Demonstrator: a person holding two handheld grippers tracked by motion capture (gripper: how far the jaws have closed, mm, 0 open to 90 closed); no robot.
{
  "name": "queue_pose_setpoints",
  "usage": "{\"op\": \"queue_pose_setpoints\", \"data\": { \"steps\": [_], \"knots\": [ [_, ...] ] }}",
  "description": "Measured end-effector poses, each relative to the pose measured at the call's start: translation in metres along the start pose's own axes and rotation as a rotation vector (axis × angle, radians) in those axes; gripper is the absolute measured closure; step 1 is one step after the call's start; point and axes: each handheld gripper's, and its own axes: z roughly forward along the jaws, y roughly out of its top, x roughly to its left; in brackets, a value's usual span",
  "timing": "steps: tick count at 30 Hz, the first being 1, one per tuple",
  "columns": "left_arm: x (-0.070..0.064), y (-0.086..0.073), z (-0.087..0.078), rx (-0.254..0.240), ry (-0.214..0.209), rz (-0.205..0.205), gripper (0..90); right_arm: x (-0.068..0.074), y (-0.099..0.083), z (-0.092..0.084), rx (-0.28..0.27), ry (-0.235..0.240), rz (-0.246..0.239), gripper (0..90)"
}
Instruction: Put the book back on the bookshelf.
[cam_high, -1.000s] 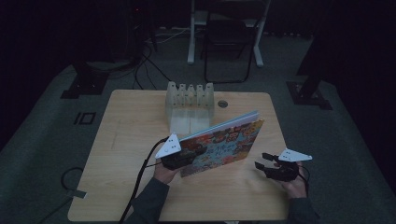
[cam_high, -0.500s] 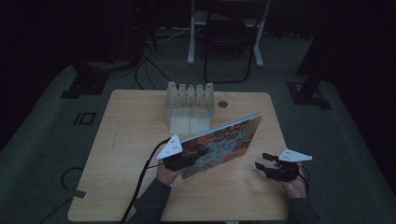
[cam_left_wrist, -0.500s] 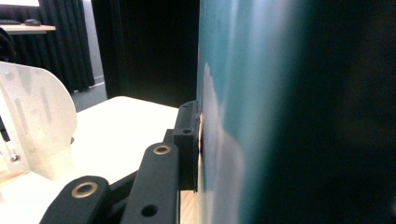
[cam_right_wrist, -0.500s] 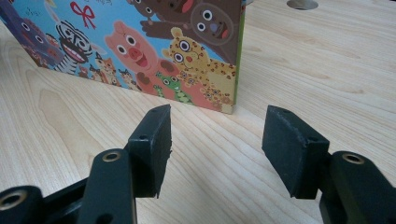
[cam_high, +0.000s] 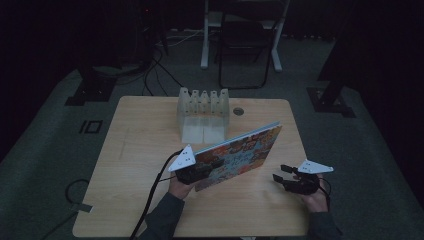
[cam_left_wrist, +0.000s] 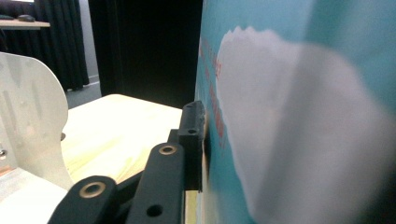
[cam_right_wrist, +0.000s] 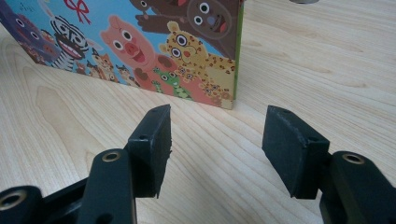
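A picture book (cam_high: 237, 155) with a bright cover of cartoon animals stands on edge on the wooden table (cam_high: 130, 145), tilted back and running diagonally from near the left gripper (cam_high: 196, 172) up toward the table's far right part. The left gripper clamps the book's near lower end: in the left gripper view one black jaw lies flat against the teal cover with its white cloud shape (cam_left_wrist: 299, 121), and the jaws have just been closing a little further with the book between them. The right gripper (cam_high: 281, 176) rests low over the table to the right of the book, well clear of it, jaws about half open with nothing between them; in the right gripper view its two black pads (cam_right_wrist: 156, 140) stand apart above bare wood, and the book's lower corner (cam_right_wrist: 205, 70), showing a pig, a leopard and a zebra, stands just beyond them on the tabletop. A clear plastic rack (cam_high: 202, 112) with upright dividers stands behind the book near the table's far edge, beside a small round hole (cam_high: 238, 111) in the tabletop.
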Motion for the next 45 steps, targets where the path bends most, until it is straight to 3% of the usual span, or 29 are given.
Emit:
{"op": "queue_pose_setpoints", "data": {
  "steps": [11, 20, 34, 45],
  "knots": [
    [-0.007, 0.000, 0.002, 0.000, 0.022, 0.043, 79.4, -0.002, -0.005, 0.002, 0.019, -0.010, 0.007, 41.5],
    [-0.009, 0.002, 0.003, 0.004, 0.065, 0.022, 80.9, -0.003, -0.012, 0.008, 0.062, -0.041, 0.011, 41.4],
    [-0.007, 0.007, -0.003, 0.004, 0.083, -0.022, 81.2, -0.004, -0.021, 0.014, 0.105, -0.073, 0.015, 39.7],
    [-0.010, 0.011, -0.006, 0.011, 0.096, -0.013, 81.2, -0.002, -0.021, 0.017, 0.132, -0.089, -0.005, 37.6]
  ]
}}
